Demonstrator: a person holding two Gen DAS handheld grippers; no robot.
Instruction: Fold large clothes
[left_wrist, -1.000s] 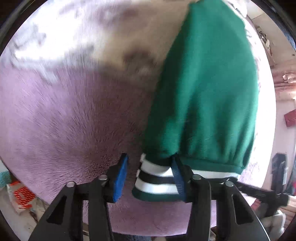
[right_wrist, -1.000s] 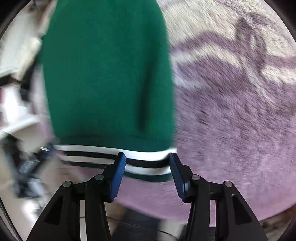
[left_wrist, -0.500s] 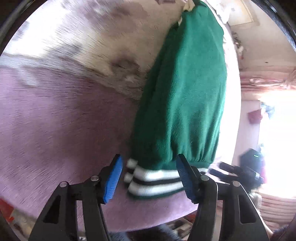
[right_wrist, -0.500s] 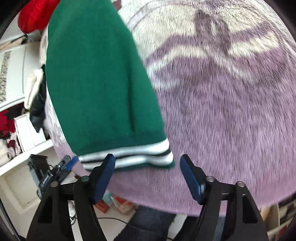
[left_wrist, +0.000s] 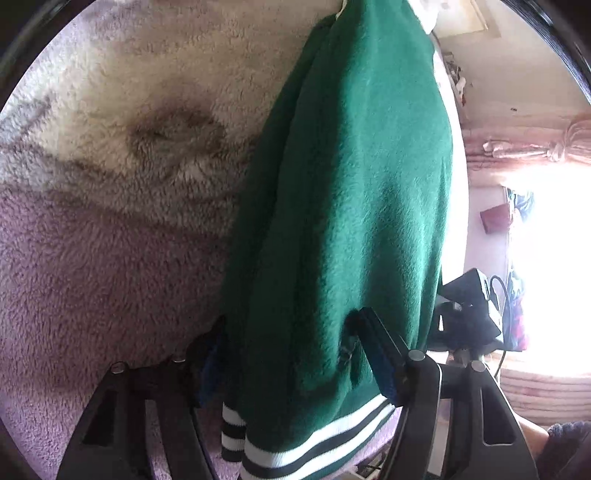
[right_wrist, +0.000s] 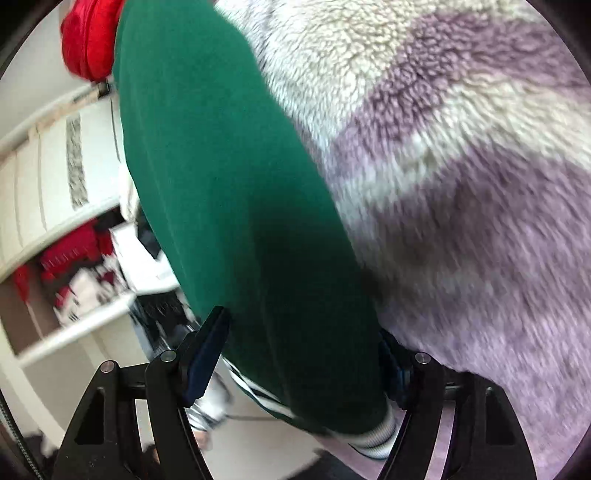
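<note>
Green jacket (left_wrist: 351, 206) laid lengthwise on fleece blanket (left_wrist: 110, 240), striped hem (left_wrist: 306, 443) at frame bottom. Left gripper (left_wrist: 291, 365) spread wide, hem edge straddled by fingers, not pinched. Right gripper (right_wrist: 303, 358) likewise wide around other hem corner (right_wrist: 373, 439). Blanket bare at left of left view; window (left_wrist: 546, 258) at right. Shelves (right_wrist: 62, 221) at left of right view.

left gripper (left_wrist: 295, 354): black plastic frame w/ triangle cutouts, silver screws, blue pads
right gripper (right_wrist: 303, 354): same build, dark blue pads, silver screws
</note>
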